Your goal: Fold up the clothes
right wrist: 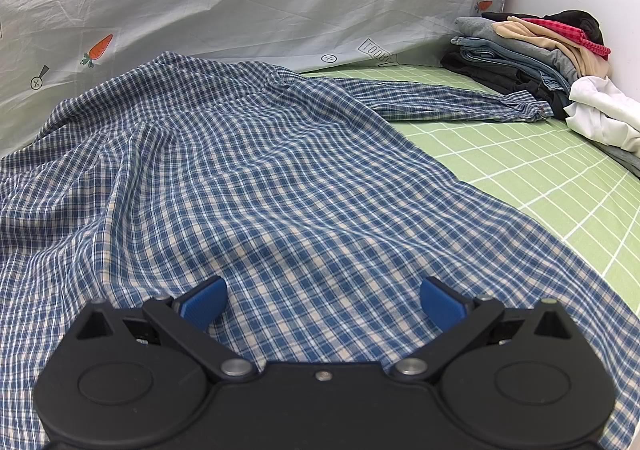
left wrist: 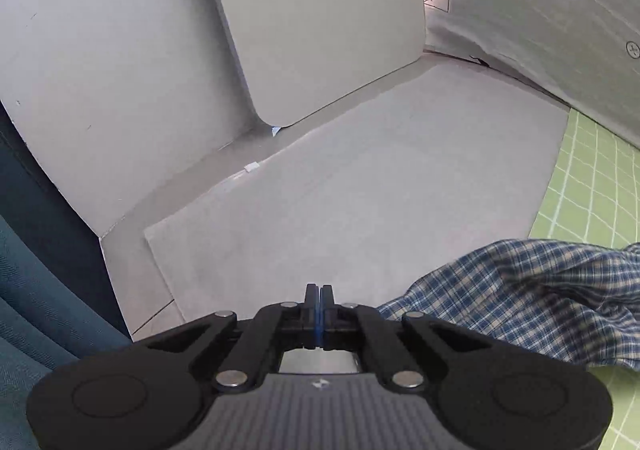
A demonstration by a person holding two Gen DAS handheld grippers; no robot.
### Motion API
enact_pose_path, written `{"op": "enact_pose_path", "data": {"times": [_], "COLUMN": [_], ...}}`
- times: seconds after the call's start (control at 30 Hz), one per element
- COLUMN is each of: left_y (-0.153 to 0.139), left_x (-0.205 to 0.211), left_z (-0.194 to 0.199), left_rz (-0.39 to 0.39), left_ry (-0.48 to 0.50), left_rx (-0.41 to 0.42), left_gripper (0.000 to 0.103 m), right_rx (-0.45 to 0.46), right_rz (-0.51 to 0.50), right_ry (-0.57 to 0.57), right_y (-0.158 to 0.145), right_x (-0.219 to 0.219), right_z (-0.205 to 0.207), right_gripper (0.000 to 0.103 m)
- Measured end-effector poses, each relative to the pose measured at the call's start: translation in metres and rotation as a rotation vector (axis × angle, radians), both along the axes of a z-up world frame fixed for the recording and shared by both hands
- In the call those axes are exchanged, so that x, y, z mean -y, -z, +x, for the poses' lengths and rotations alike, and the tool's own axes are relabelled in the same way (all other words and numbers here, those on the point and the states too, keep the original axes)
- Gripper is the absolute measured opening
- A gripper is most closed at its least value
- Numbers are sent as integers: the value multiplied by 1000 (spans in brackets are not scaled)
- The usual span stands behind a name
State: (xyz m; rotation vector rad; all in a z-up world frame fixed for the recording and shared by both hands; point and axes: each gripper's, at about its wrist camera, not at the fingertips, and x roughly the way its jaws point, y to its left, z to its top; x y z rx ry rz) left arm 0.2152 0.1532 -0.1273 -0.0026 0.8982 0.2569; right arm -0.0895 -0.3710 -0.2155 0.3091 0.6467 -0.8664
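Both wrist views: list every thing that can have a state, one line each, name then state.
Blue-and-white checked cotton shirt: spread out and rumpled on the green grid-patterned sheet, unfolded, one sleeve stretched toward the pile.
Pile of folded clothes: stacked in the corner.
White crumpled garment: unfolded, beside the pile.
Left tongs: shut, holding nothing.
Right tongs: open, over the shirt.

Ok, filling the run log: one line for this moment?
left gripper shut, empty | right gripper open over plaid shirt | shirt unfolded
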Motion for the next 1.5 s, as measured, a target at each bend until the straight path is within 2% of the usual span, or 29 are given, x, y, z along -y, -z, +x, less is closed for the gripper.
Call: {"op": "enact_pose_path", "data": {"times": [0.1, 0.2, 0.33, 0.5, 0.6, 0.73, 0.83, 0.93, 1.07, 1.13, 1.27, 1.33, 1.5], "left_y": [0, 13, 32, 40, 39, 39, 37, 37, 38, 38, 38, 39, 38], "left_x": [12, 40, 68, 76, 68, 59, 55, 60, 60, 55, 44, 40, 30], "left_z": [-4, -9, -12, -8, -7, -9, -9, -10, -13, -13, -12, -12, -13], "left_rz": [-94, -114, -133, -56, -24, 60, 72, 123, 177, 189, 237, 266, 241], "left_ry": [95, 171, 220, 244, 214, 191, 202, 217, 220, 211, 198, 199, 152], "left_rx": [-11, -53, -111, -116, -130, -138, -150, -165, -171, -175, -189, -193, -190], "left_gripper": [4, 20, 22, 33, 34, 52, 52, 53, 60, 68, 69, 73, 77], "right_rx": [0, 0, 0, 0, 0, 0, 1, 1, 2, 2, 2, 2, 0], "right_rz": [0, 0, 0, 0, 0, 0, 0, 1, 1, 1, 1, 0, 0], "right_ry": [-1, -1, -2, -2, -2, -1, -2, -1, -1, -2, -2, -1, -2], "right_y": [0, 0, 0, 0, 0, 0, 0, 0, -1, 0, 0, 0, 0], "right_x": [0, 1, 1, 1, 1, 1, 0, 0, -1, -1, -2, -2, -2], "right_z": [0, 0, 0, -1, -1, 0, -1, -1, -1, -1, -2, -2, -2], "right_gripper": [103, 103, 103, 103, 103, 103, 103, 103, 103, 103, 103, 103, 103]}}
